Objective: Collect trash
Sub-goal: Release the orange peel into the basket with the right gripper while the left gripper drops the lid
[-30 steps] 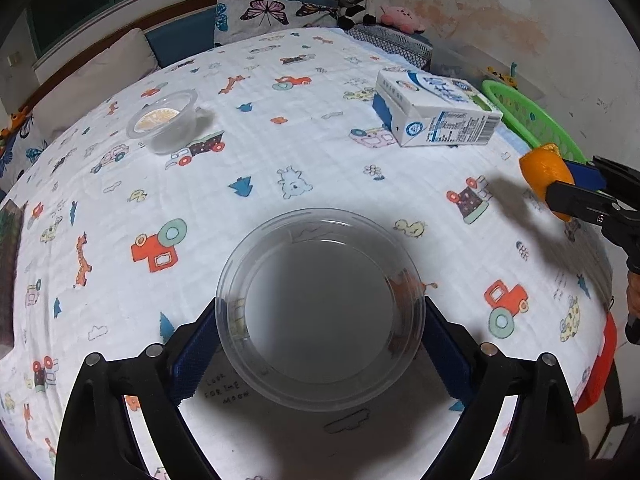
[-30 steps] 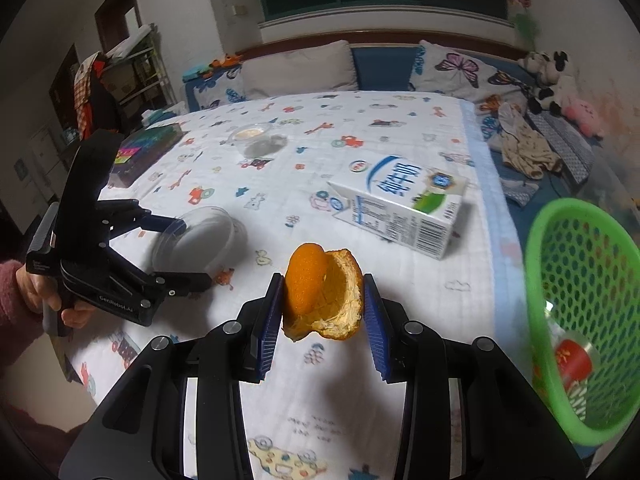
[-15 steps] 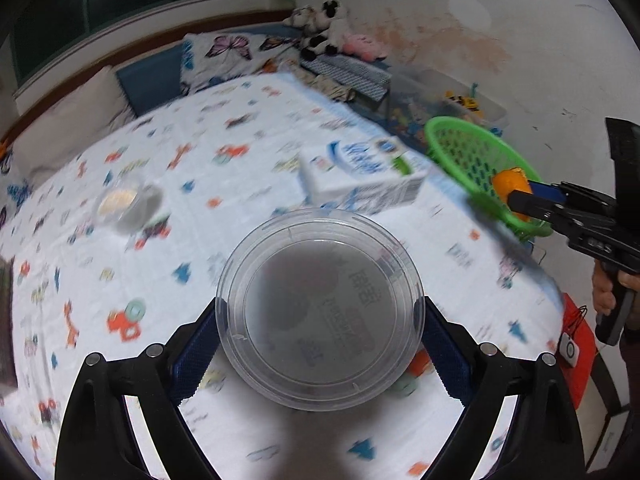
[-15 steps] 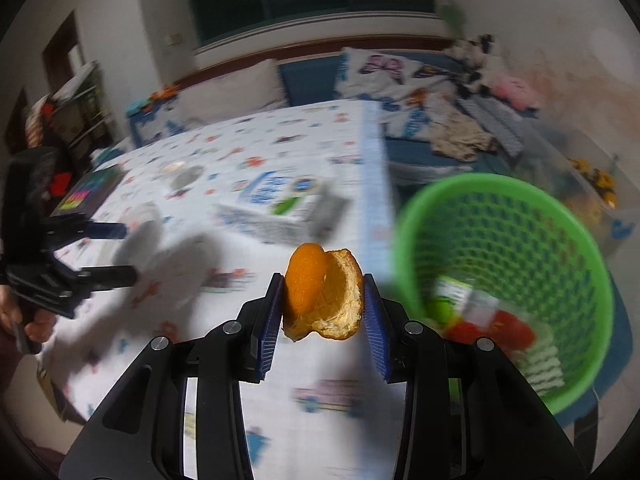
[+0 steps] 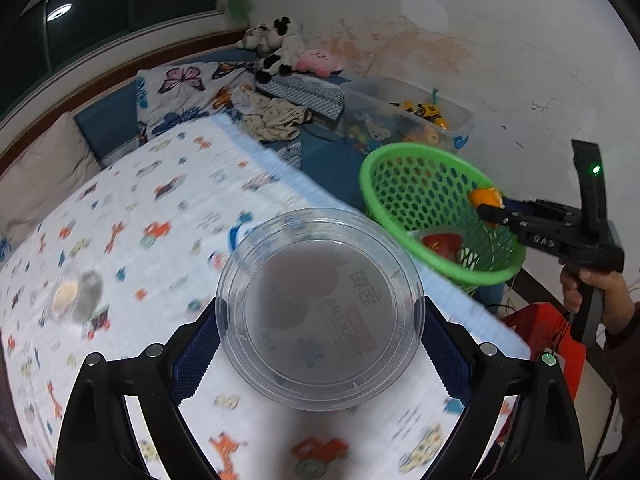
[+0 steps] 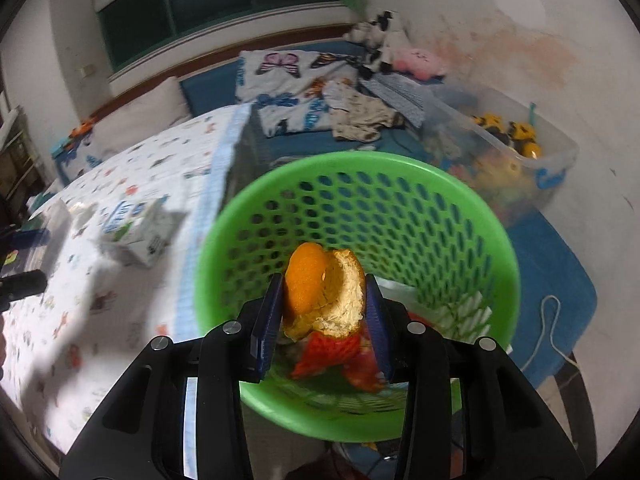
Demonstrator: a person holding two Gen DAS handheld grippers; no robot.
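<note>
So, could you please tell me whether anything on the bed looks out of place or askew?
Yes: a milk carton lies tipped on its side on the cartoon-print sheet, and a small clear cup sits loose farther back. Both look like uncollected trash; the blur hides whether anything has spilled.

The printed sheet (image 5: 132, 216) is smeared by motion in the left wrist view, so its cartoon figures cannot be made out. A small container (image 5: 76, 294) on it is reduced to a pale blur; its contents cannot be told. The milk carton (image 6: 136, 228) is blurred in the right wrist view and its lettering is unreadable. The floor of the green basket (image 6: 360, 208) is partly hidden behind the orange peel (image 6: 324, 292) and the blue pads; the red trash (image 6: 332, 354) there cannot be identified. Only the tip of a dark object (image 6: 22, 282) is seen at the left edge.
</note>
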